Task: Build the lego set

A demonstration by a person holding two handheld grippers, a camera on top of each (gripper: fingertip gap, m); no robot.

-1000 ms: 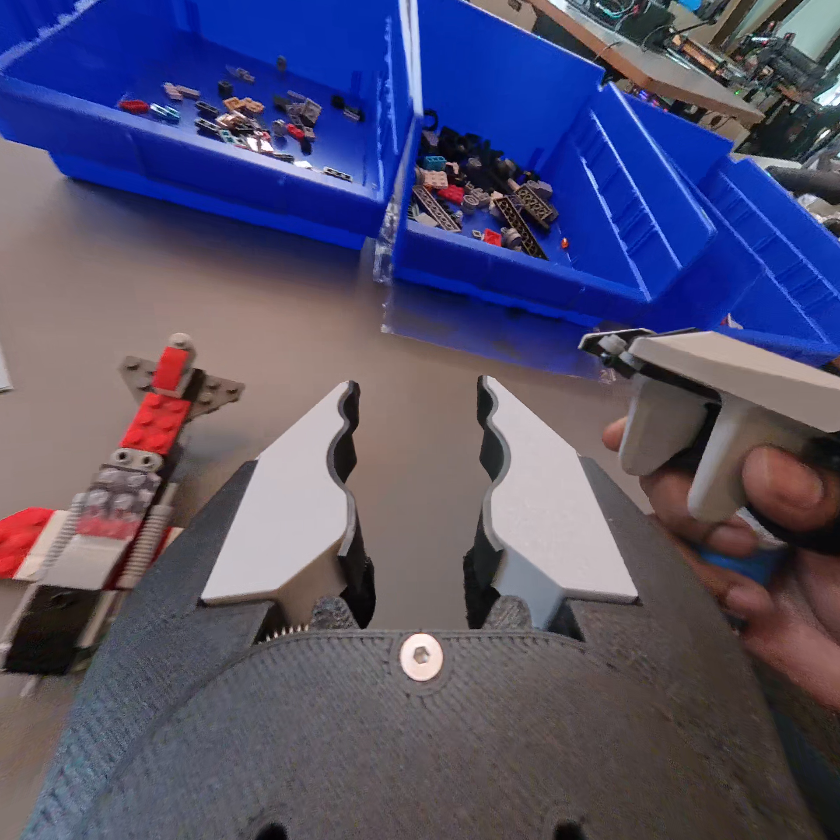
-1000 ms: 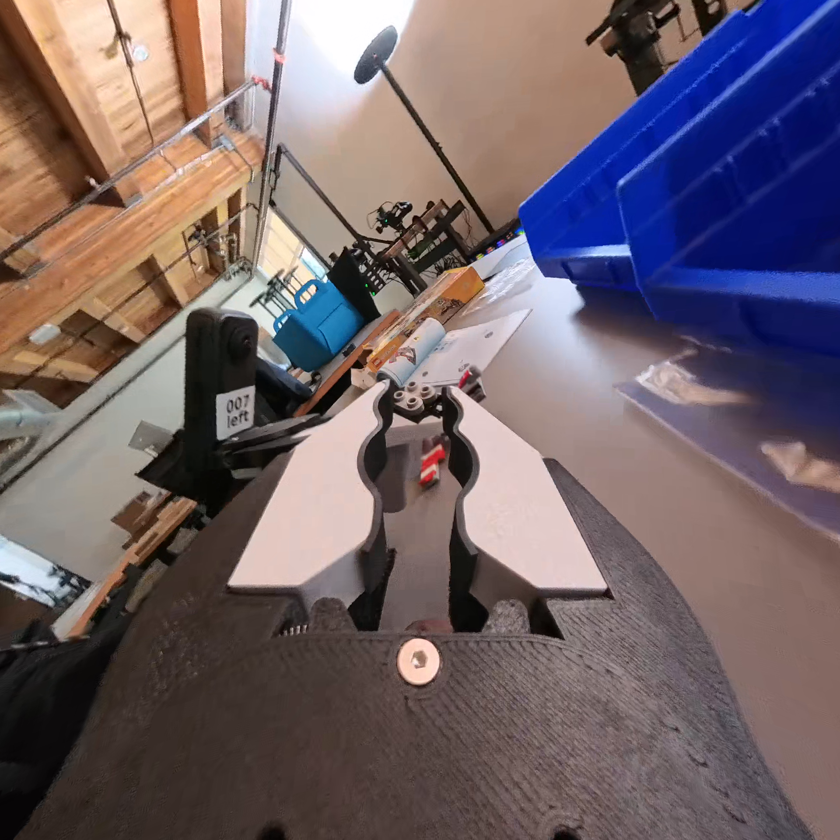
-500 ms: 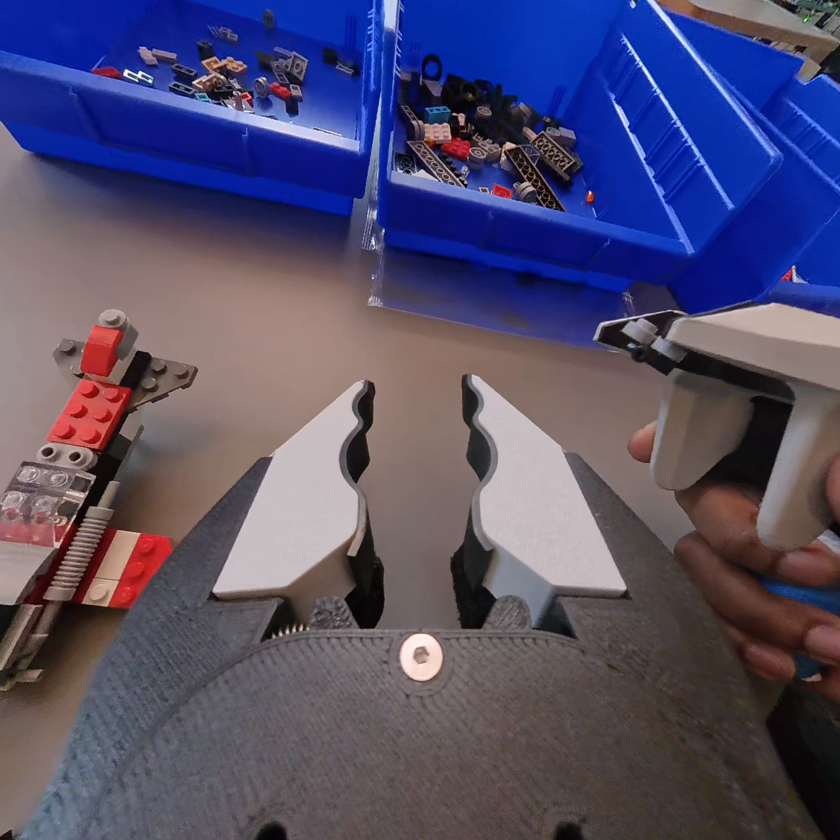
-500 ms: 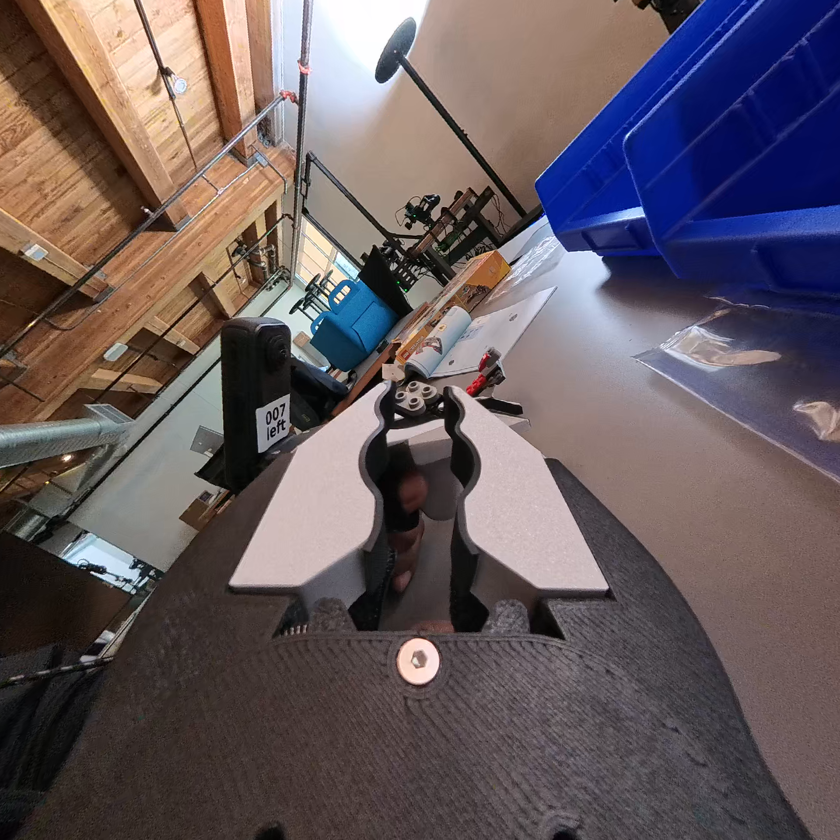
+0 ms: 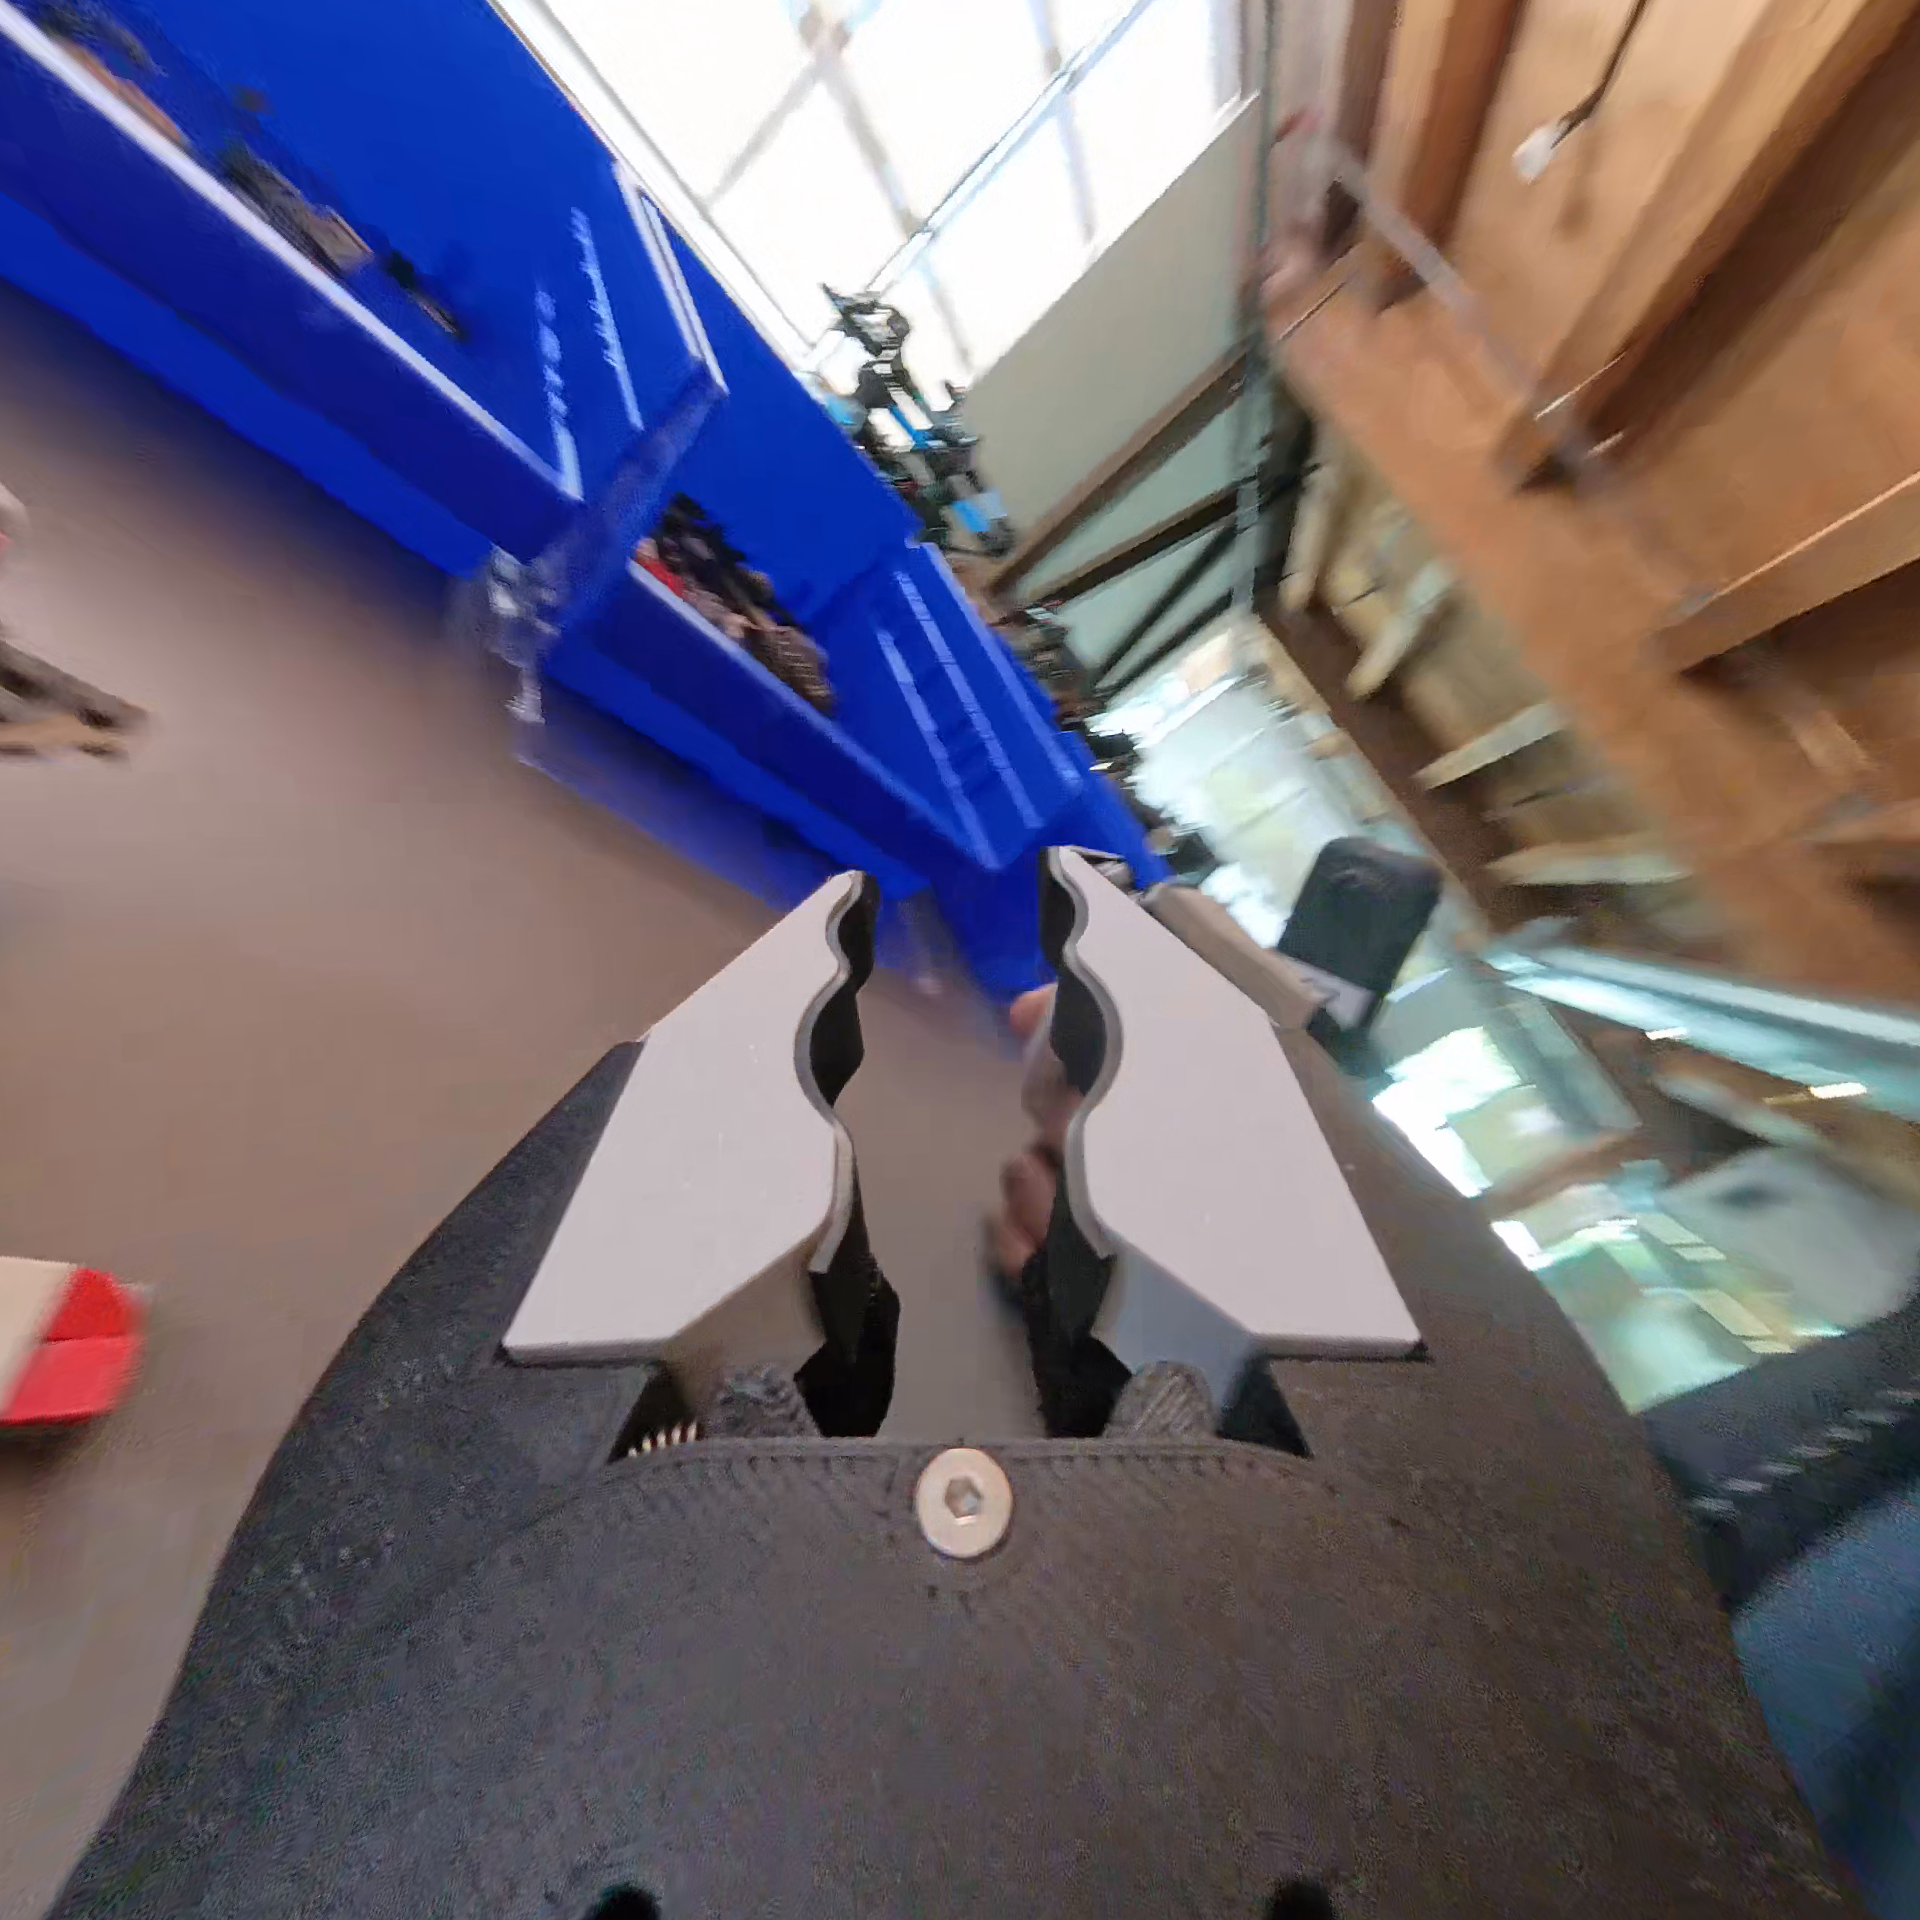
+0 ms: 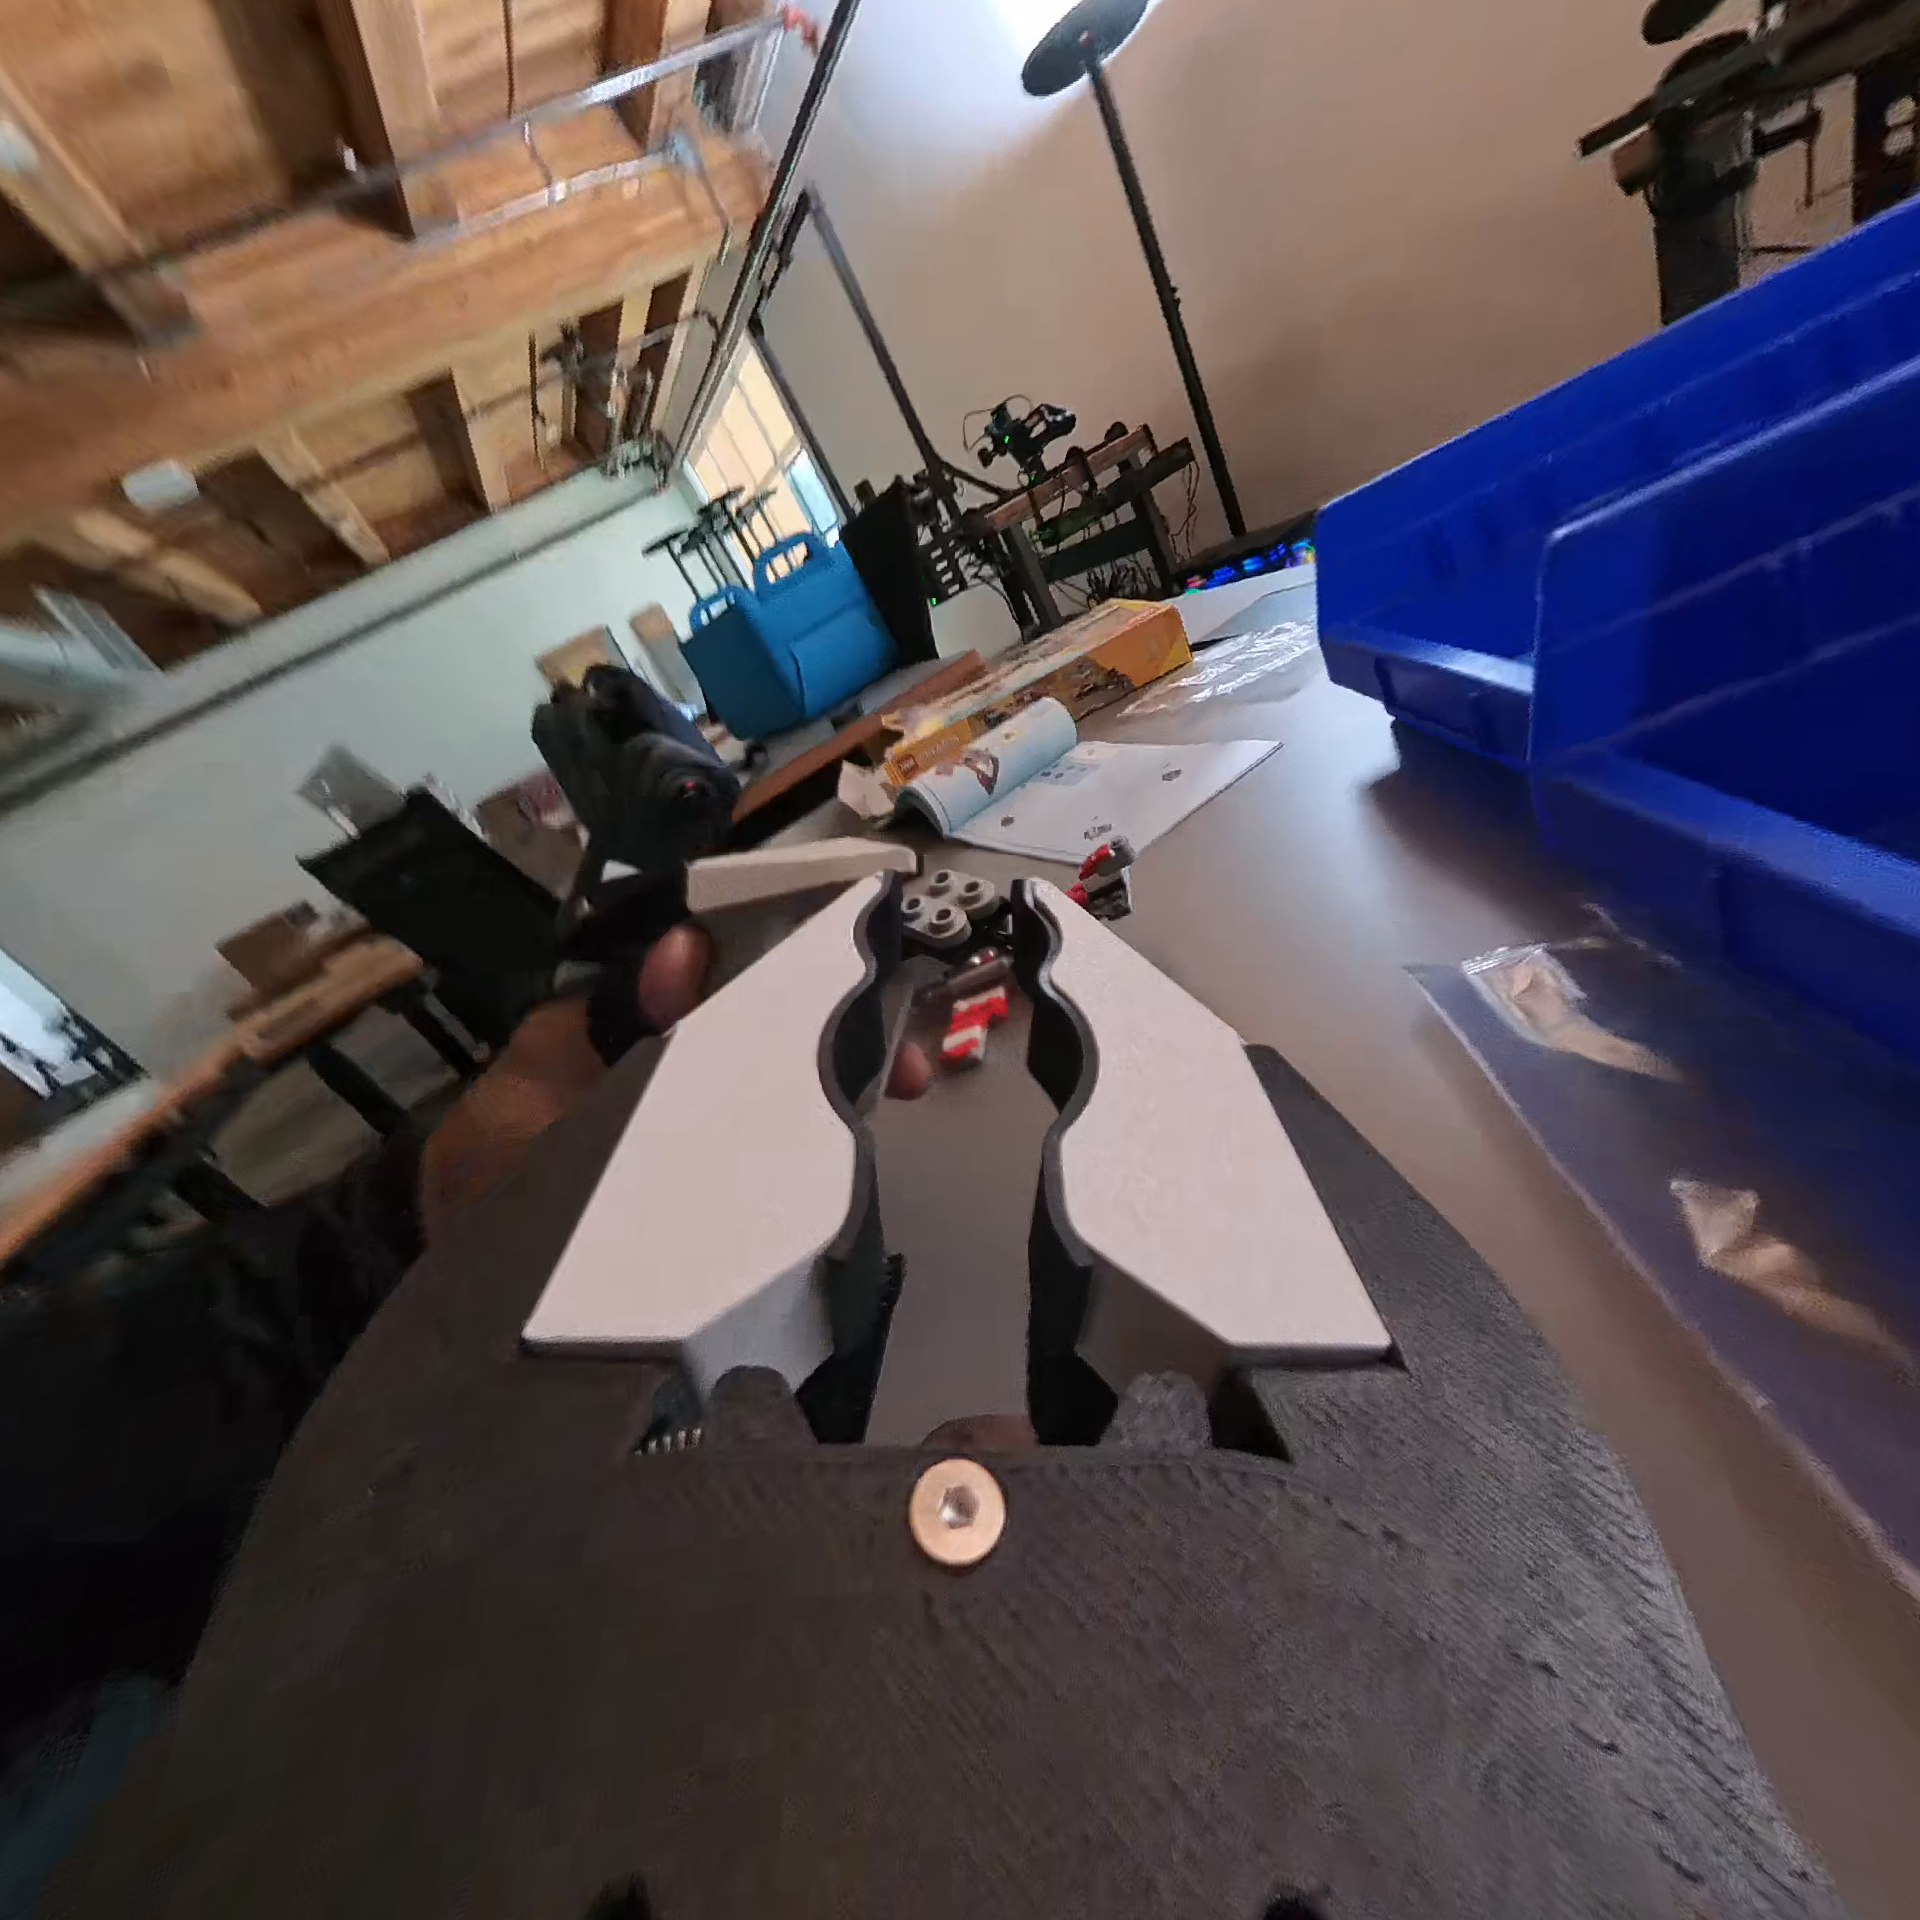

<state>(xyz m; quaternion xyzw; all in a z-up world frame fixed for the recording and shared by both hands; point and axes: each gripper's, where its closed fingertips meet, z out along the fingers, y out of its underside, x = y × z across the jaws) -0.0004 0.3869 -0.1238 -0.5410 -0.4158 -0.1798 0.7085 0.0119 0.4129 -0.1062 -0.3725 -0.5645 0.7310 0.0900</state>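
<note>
Left wrist view, tilted and motion-blurred. At the left edge, blurred red and white pieces of the lego model [image 5: 62,1340] on the brown bench [image 5: 312,987]. Across the upper left, a row of blue bins [image 5: 499,343] with small loose bricks inside. At centre, the left gripper [image 5: 951,894], released, its grey fingers apart with nothing between them. Just behind its right-hand finger, a person's hand [image 5: 1029,1153] and part of the other gripper. At the right, blurred wooden beams and windows.

Right wrist view. At the left, a hand [image 6: 665,987] around the left gripper's black body, one grey finger [image 6: 790,868] pointing toward centre. At centre, the right gripper [image 6: 951,899], clenched on a small grey round-studded lego piece [image 6: 940,909] at its fingertips. Just beyond, low on the bench [image 6: 1299,862], red, grey and black parts of the lego model [image 6: 977,1023]. Farther back, an open instruction booklet [image 6: 1091,790] and a yellow box [image 6: 1049,670]. At the right, blue bins [image 6: 1662,644], with a clear plastic bag [image 6: 1621,1143] lying flat below them.
</note>
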